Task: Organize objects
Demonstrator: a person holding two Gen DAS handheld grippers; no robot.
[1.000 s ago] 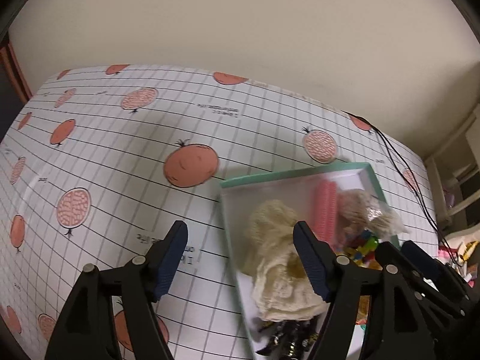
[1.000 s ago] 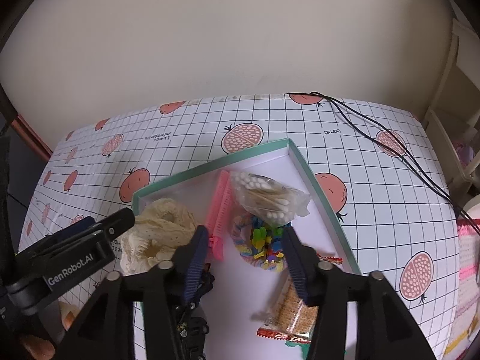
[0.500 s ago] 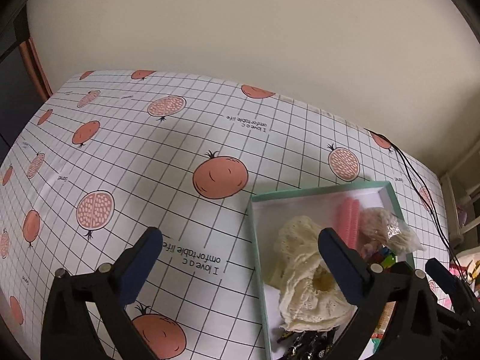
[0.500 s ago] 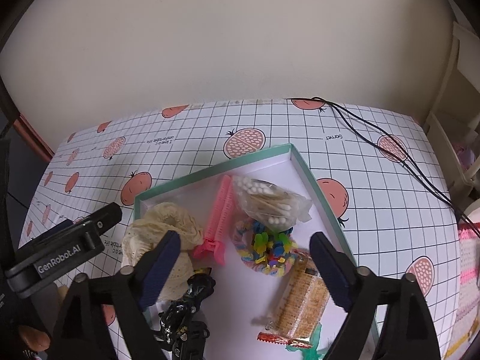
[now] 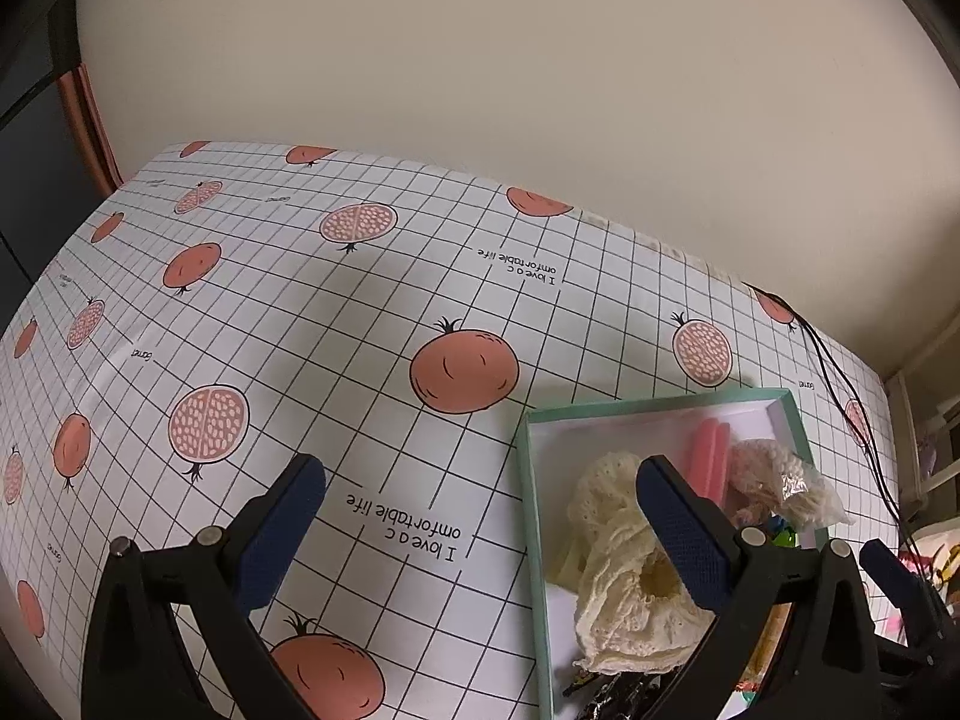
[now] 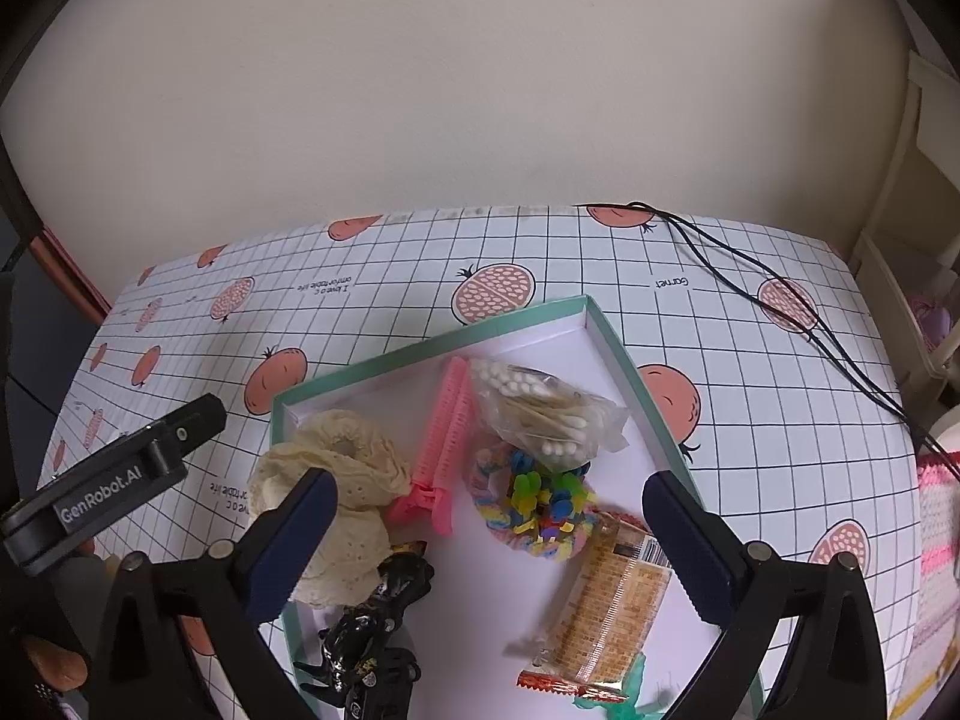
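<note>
Both grippers are wide open and hold nothing. The right gripper point(image 6: 486, 546) hangs over the green box point(image 6: 624, 360) on the worktop point(image 6: 720, 324). The left gripper point(image 5: 480, 534) is by the box's left side.

All the things sit in the box: a cream lace cloth point(image 6: 336, 480), a pink comb point(image 6: 444, 438), a bag of cotton buds point(image 6: 540, 414) and a snack pack point(image 6: 612, 606).

To pick one, I would go straight down on it and pinch only that thing, slowly.
</note>
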